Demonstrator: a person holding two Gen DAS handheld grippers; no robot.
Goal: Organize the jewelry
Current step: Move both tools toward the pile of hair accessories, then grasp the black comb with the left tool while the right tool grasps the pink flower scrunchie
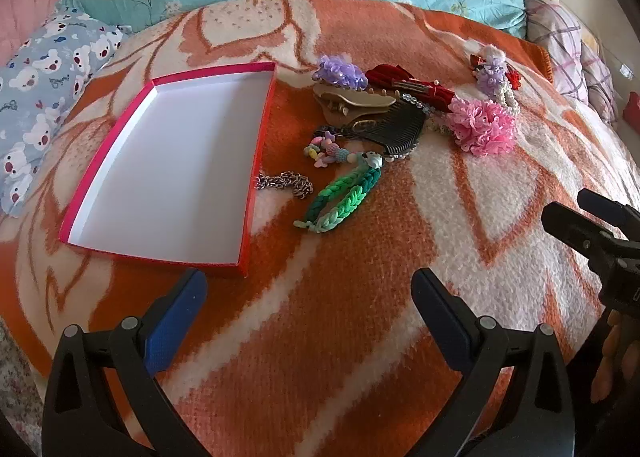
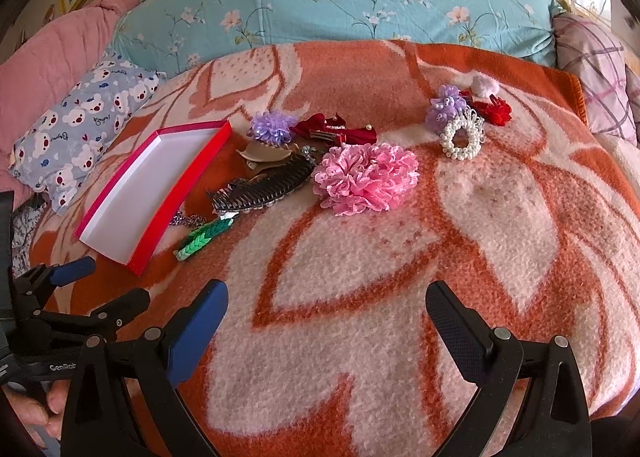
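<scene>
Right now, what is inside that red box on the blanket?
Nothing: the red box shows only its bare white floor in both views. All the hair accessories lie outside on the blanket; the metal chain lies just beside its wall.

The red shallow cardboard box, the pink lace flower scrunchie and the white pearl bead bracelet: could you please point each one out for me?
Red shallow cardboard box [image 1: 262,153]: left wrist view, on its right wall.
Pink lace flower scrunchie [image 2: 366,178]: right wrist view, on its ruffled middle.
White pearl bead bracelet [image 2: 449,147]: right wrist view, on its left bead loop.
</scene>
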